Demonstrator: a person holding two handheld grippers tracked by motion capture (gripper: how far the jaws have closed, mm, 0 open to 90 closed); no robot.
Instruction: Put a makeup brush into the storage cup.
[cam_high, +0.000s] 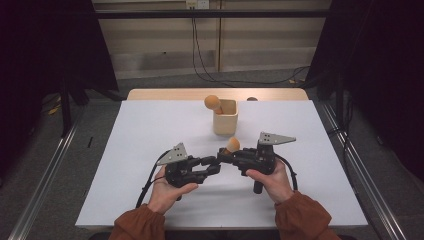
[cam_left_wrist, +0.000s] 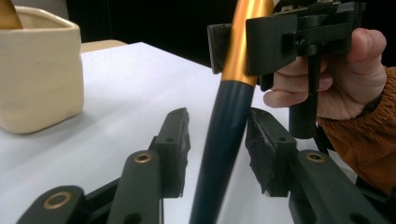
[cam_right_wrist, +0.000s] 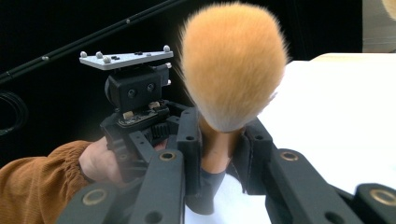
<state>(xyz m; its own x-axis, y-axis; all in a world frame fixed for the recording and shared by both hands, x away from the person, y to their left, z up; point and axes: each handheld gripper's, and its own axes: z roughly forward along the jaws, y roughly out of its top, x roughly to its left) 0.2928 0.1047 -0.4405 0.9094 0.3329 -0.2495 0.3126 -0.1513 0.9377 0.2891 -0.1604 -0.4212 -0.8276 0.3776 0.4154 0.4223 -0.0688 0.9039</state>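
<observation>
Handover of a makeup brush between the two grippers, mid-desk, in front of the cream square holder.

Right gripper: jaws clenched on the brush at its gold ferrule, just under the orange bristle head. The right gripper view shows both pads pressed against the neck, bristles standing up above them. The left gripper view confirms it from the other side, with the right gripper's pads on the gold section of the handle.

Left gripper: jaws released. The dark lower handle runs up between the two pads with a visible gap on each side, so nothing presses on it. The brush is carried by the right gripper alone.

Brush position: held above the white desk, tilted, head toward the holder and dark handle end pointing down toward the left gripper. It is near the holder but not over it.

Holder: one other brush with a round orange head already stands in it, leaning to the left rim. It sits toward the far edge of the desk, apart from both hands.

Status, as a judgement: one brush is stowed, and the second is re-gripped and transferred to the right side. What is left is to clear the left jaws off the handle, carry the brush over the holder opening, lower it handle-first and let go.
</observation>
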